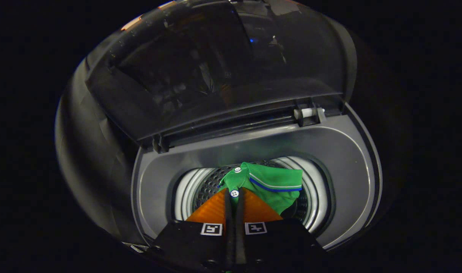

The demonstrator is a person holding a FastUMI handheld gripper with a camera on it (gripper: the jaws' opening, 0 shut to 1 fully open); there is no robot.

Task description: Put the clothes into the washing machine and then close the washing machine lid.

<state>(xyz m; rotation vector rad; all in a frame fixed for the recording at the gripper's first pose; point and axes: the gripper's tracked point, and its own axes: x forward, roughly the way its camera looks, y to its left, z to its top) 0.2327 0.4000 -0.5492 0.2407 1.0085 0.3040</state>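
A green polo shirt (274,184) with white buttons and a blue-and-white striped collar hangs over the round drum opening (191,189) of a top-loading washing machine (329,151). My gripper (234,195) is shut on the shirt's button placket, both fingers pressed together on the fabric just above the drum. The shirt's collar spreads ahead and to the right of the fingertips. The machine's dark see-through lid (216,68) stands raised open behind the drum, on its hinge (308,113).
The grey top rim (352,170) of the machine circles the drum. The perforated metal drum wall (208,184) shows below the shirt. Everything around the machine is dark.
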